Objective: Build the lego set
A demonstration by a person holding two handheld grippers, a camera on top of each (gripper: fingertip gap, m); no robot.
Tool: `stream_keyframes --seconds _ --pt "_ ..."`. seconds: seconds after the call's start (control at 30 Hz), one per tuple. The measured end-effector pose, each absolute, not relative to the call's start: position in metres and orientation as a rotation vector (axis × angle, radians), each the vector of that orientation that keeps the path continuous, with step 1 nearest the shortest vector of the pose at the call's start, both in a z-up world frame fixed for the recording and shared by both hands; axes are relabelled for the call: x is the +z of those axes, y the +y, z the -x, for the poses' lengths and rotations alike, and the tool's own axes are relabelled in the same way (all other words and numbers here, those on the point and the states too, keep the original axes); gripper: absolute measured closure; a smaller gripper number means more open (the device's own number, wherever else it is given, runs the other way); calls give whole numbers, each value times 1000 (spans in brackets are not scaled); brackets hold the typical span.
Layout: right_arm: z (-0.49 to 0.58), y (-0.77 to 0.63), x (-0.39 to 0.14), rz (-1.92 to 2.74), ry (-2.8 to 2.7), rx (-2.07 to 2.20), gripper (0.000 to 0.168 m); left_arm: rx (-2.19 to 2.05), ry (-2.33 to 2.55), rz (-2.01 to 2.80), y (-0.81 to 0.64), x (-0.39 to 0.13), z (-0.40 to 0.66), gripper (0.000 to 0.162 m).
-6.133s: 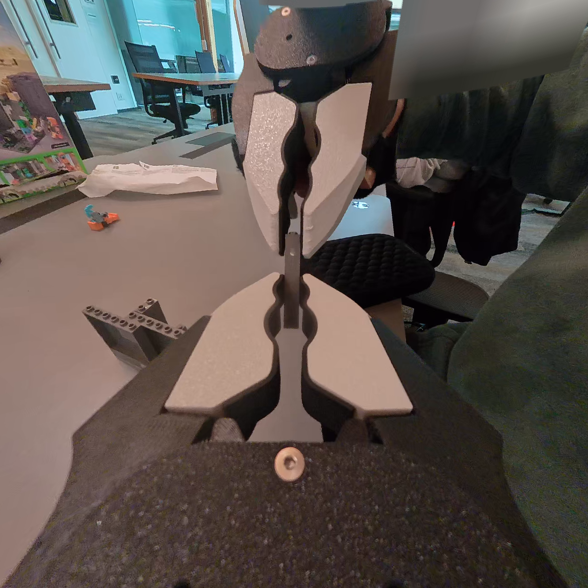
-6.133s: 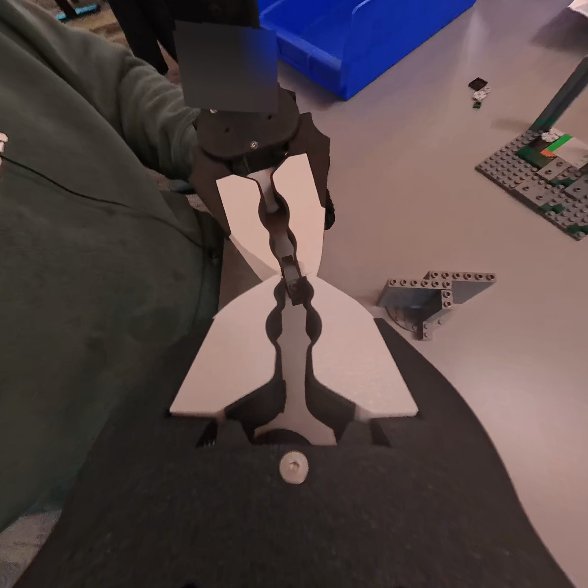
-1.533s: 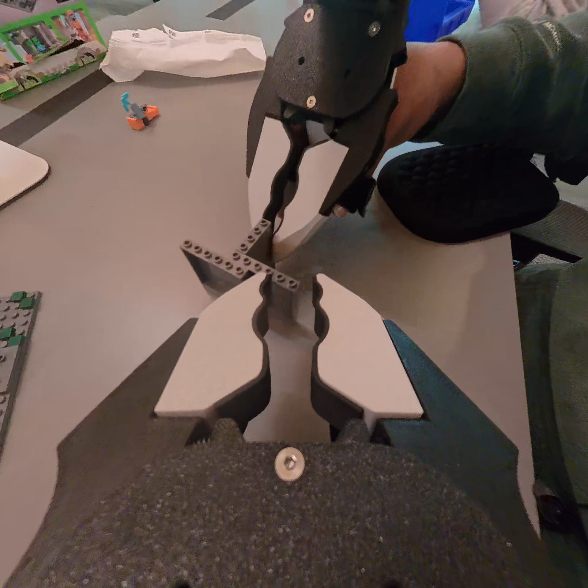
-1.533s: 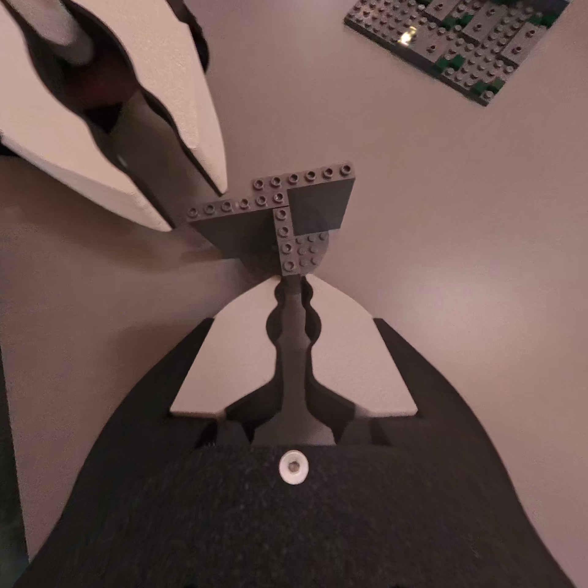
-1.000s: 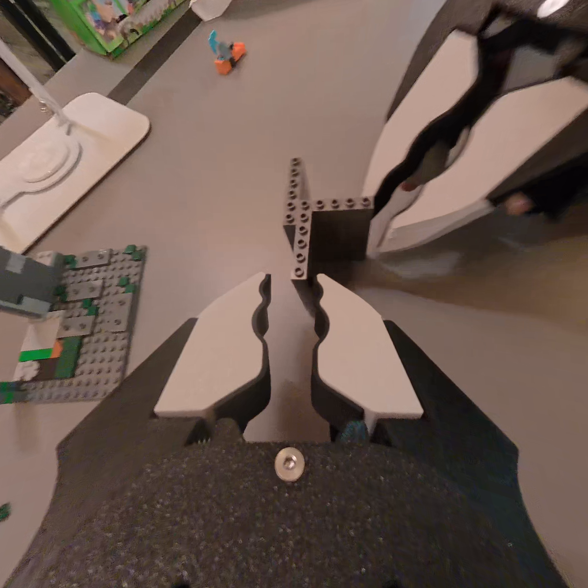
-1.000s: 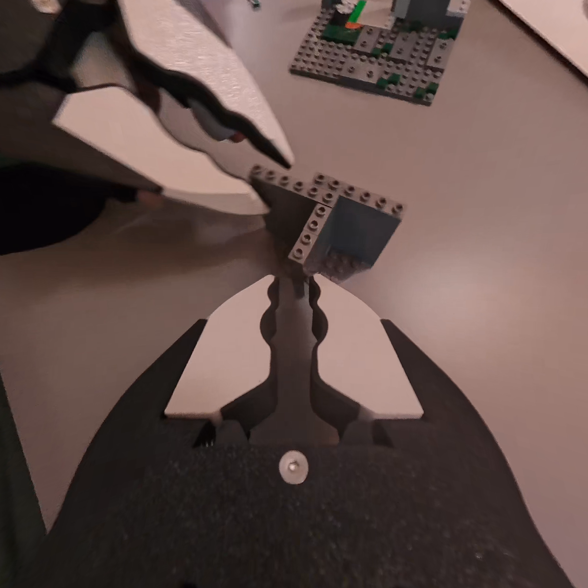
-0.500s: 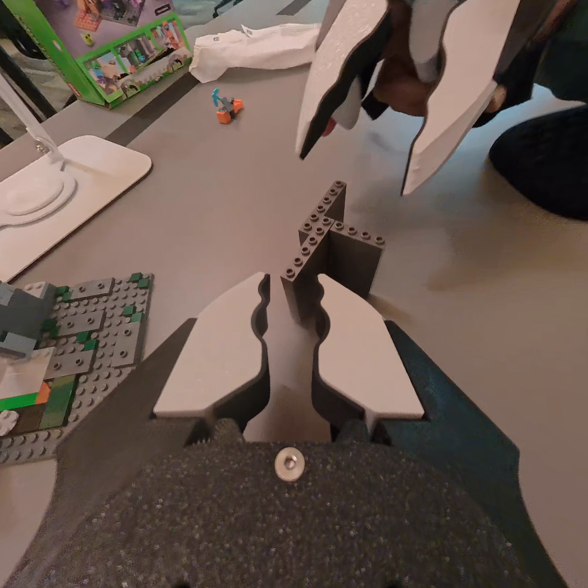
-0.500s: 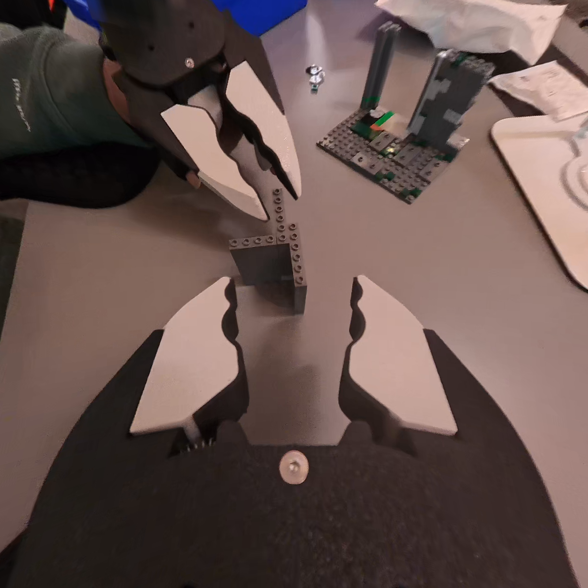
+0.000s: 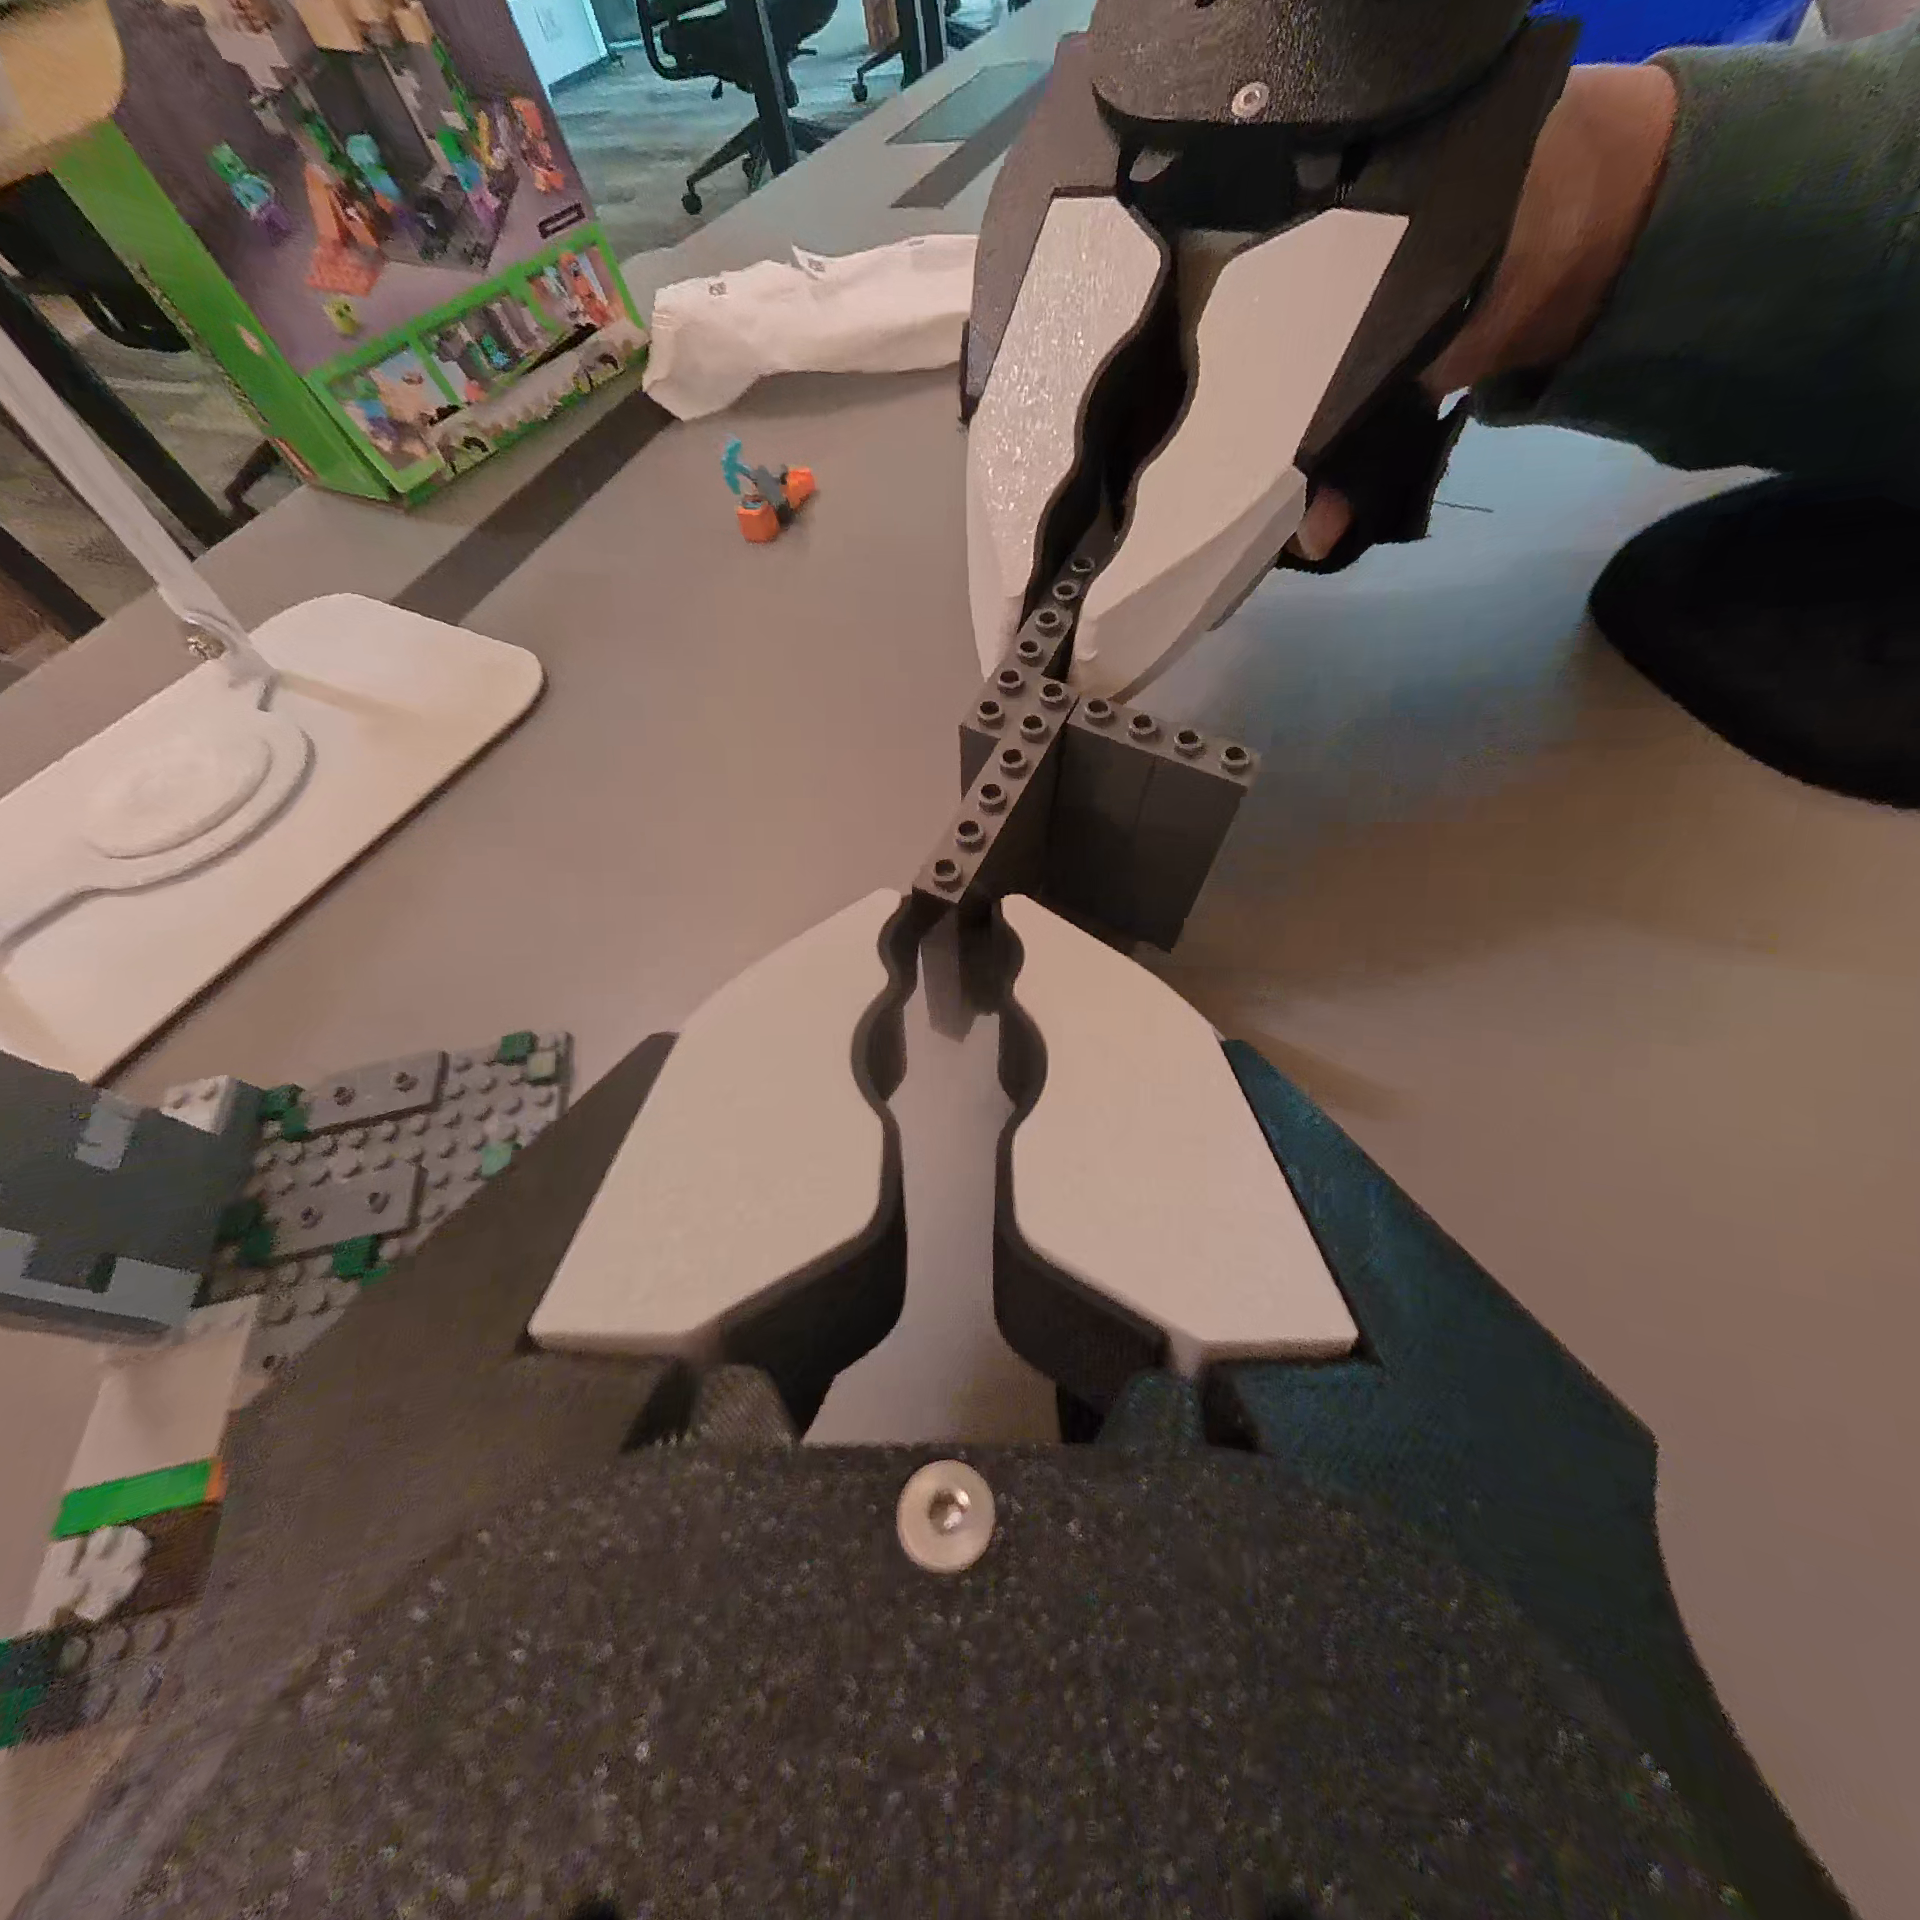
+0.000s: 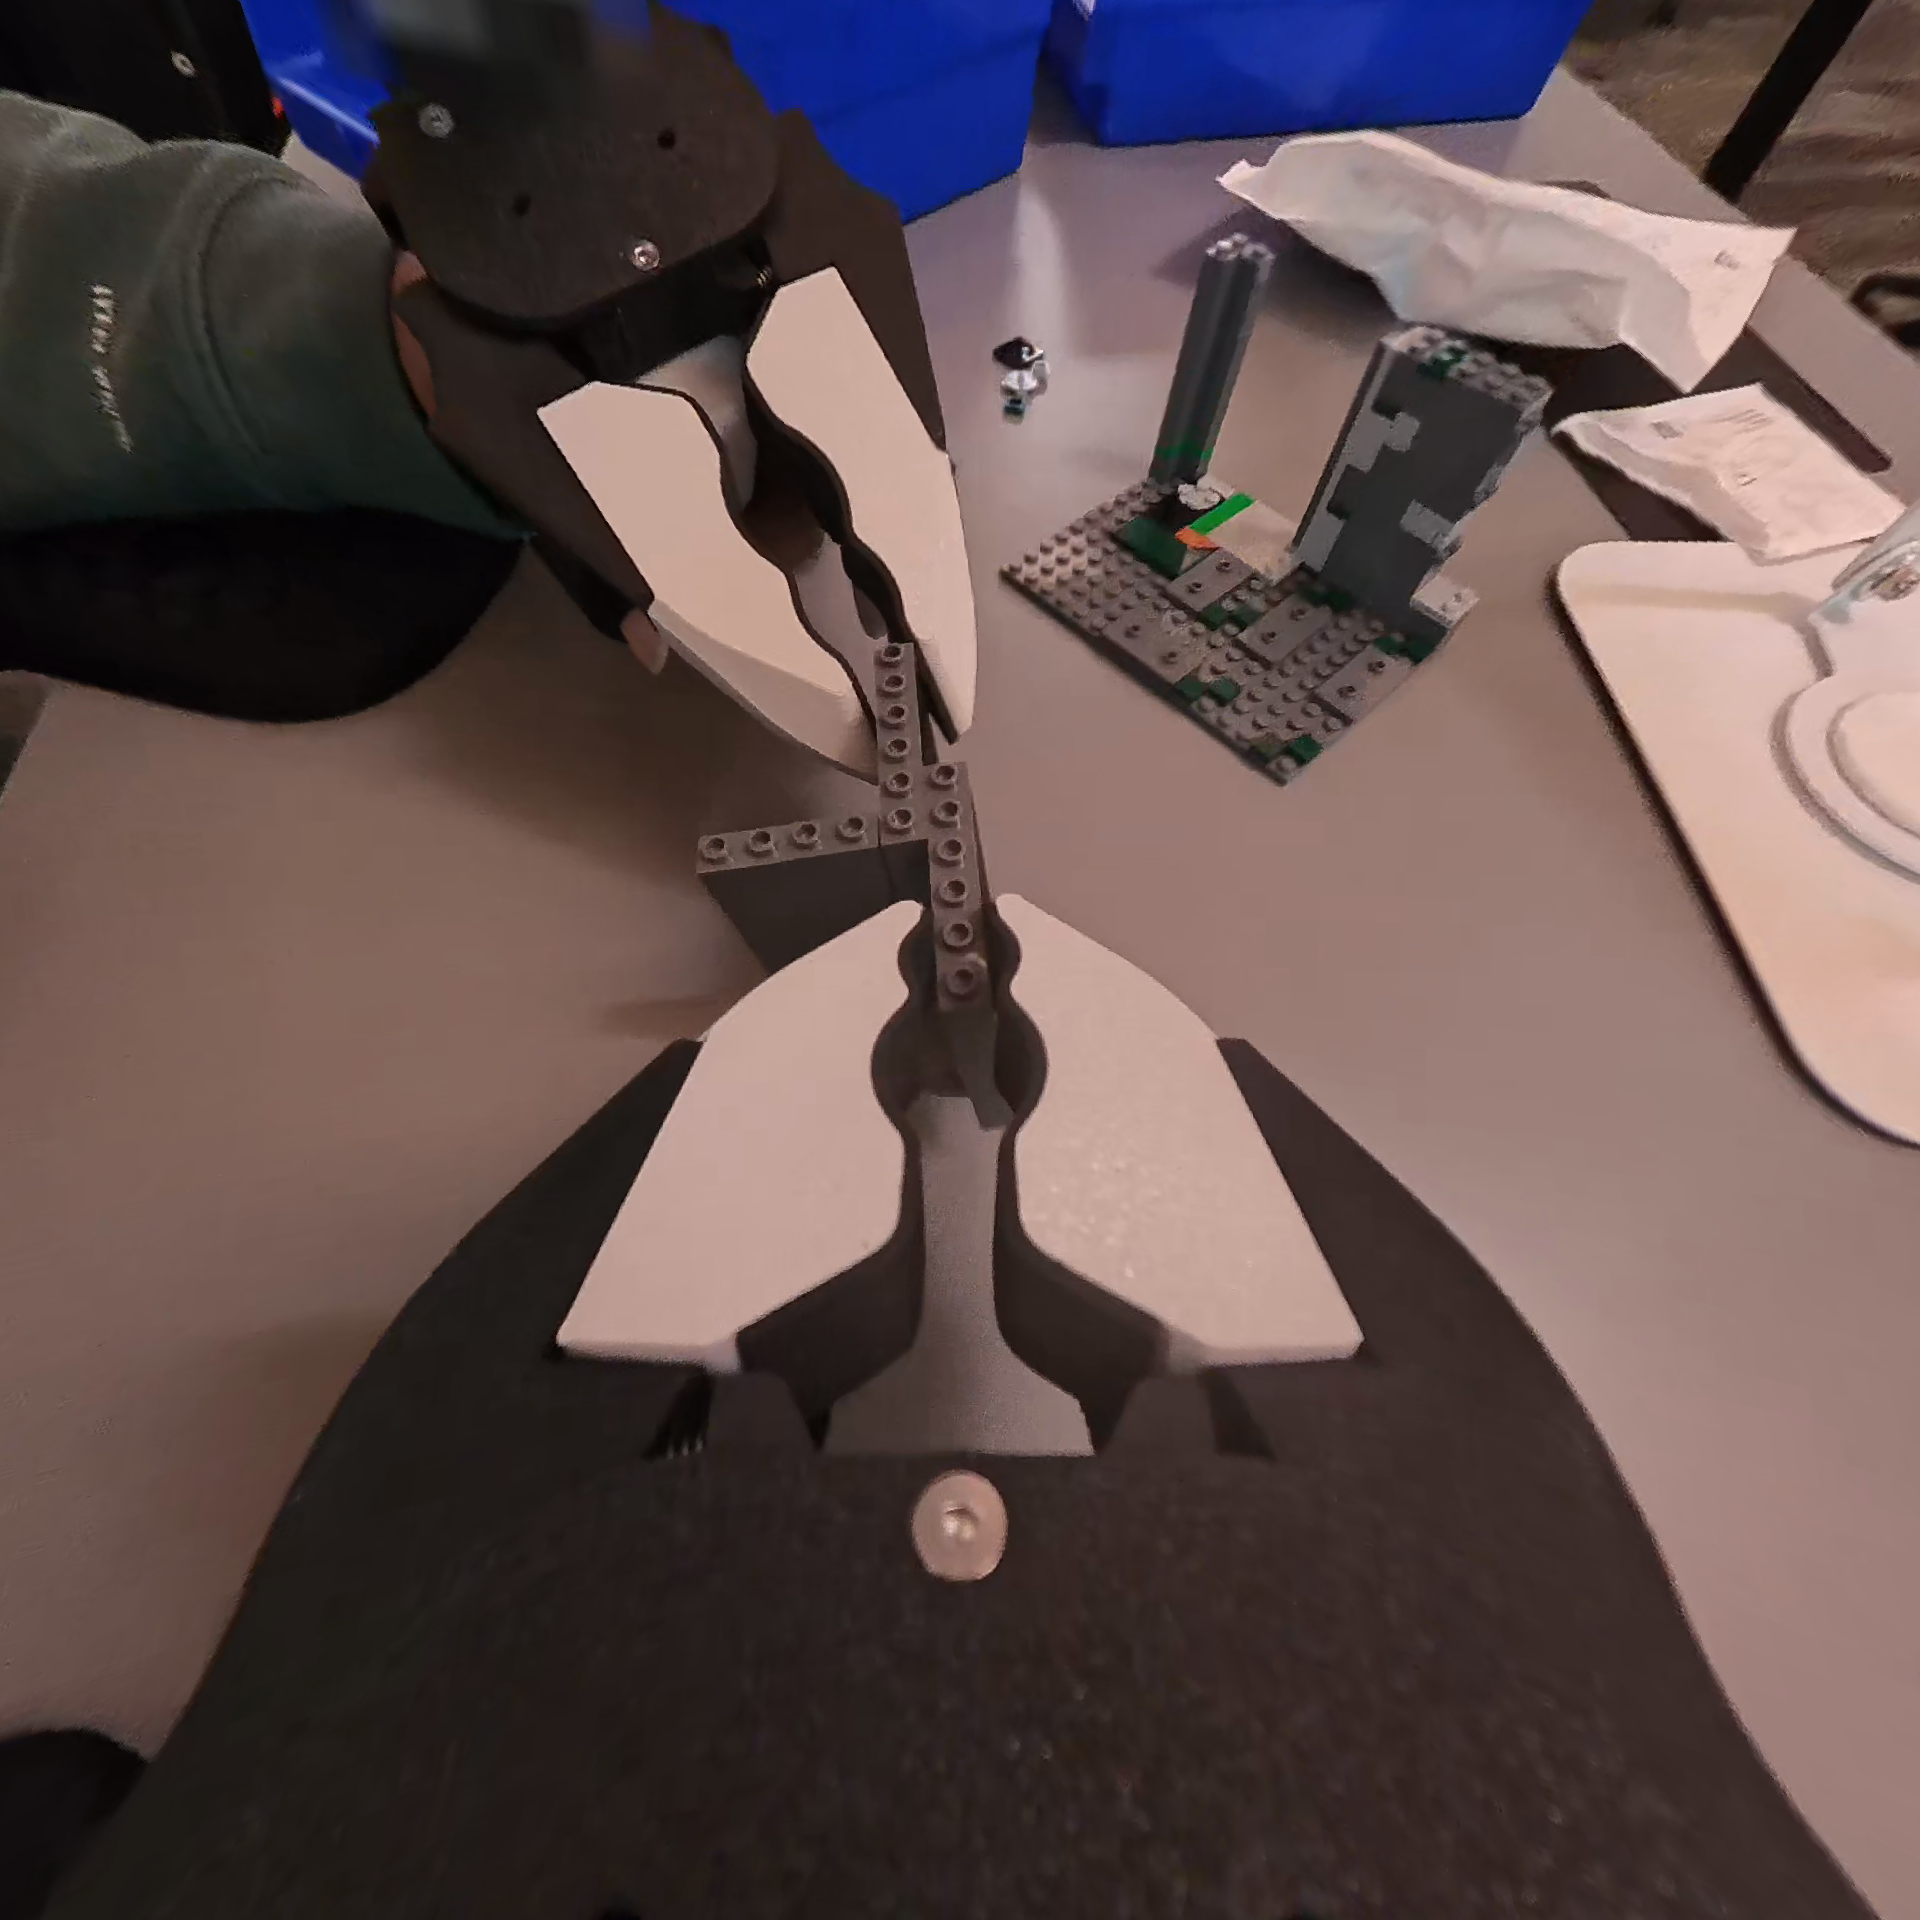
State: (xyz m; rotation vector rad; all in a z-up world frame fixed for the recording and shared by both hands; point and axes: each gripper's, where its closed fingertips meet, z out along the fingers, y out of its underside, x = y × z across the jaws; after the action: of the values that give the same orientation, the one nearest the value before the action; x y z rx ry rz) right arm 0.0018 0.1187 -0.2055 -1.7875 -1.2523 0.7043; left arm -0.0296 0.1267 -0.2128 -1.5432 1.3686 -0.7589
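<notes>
A dark grey lego wall piece [image 9: 1132, 821], with one long wall and a shorter wall crossing it, stands upright on the grey table. My left gripper [image 9: 951, 920] is shut on the near end of the long wall. My right gripper [image 9: 1070, 623] comes from the far side and is shut on the other end. In the right wrist view the wall piece [image 10: 821, 894] runs from my right gripper [image 10: 961, 930] to the left gripper [image 10: 914, 727]. The grey baseplate [image 10: 1247, 665] with two grey towers [image 10: 1413, 478] lies off to the side.
The baseplate [image 9: 395, 1122] is at my left gripper's left. A white stand base [image 9: 208, 748] lies beyond it. A small orange and blue figure [image 9: 769, 499], a white bag [image 9: 821, 312] and the set's box [image 9: 343, 260] are farther back. Blue bins [image 10: 1143, 62] stand at the table's edge. My right fingertips sit around 4 cm from my left ones. My left gripper's tips are some 15 cm from the baseplate [image 9: 395, 1122]. The right camera catches it too, in the right wrist view [image 10: 1321, 674].
My right gripper, open above the wall piece half a second ago, has come down and shut on its end. My left gripper stays shut on the other end.
</notes>
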Motion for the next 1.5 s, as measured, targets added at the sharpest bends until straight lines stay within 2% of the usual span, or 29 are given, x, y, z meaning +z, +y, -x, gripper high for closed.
stream_keyframes --seconds 0.3,0.4,0.53,0.63,0.7,0.77,1.0,1.1,1.17,1.27,1.37,1.5 --pt "-7 158 -225 1824 -1181 803 156 -853 1371 1642 156 -236 27 152" --pt "-12 154 -216 1801 -1205 823 139 -840 1394 1650 156 -241 29 151" --pt "-9 140 -214 1783 -1341 704 108 -785 1418 1638 156 -243 30 149" --pt "4 141 -232 1820 -1427 582 96 -718 1444 1638 157 -248 30 149" --pt "9 143 -242 1837 -1452 566 98 -703 1450 1638 156 -250 29 149" --pt "14 145 -241 1819 -1434 615 110 -685 1443 1638 158 -251 30 148" --pt "14 148 -240 1798 -1418 635 112 -684 1423 1653 162 -251 30 148" --pt "14 147 -239 1794 -1422 620 108 -665 1414 1657 163 -251 30 143" --pt "14 145 -228 1770 -1380 672 93 -665 1407 1656 164 -250 32 139" --pt "6 148 -205 1736 -1290 703 85 -684 1373 1644 163 -242 37 134" --pt "-11 155 -179 1691 -1133 751 89 -691 1313 1603 162 -223 46 135" --pt "-54 183 -147 1608 -788 749 96 -716 1080 1509 168 -172 56 147"
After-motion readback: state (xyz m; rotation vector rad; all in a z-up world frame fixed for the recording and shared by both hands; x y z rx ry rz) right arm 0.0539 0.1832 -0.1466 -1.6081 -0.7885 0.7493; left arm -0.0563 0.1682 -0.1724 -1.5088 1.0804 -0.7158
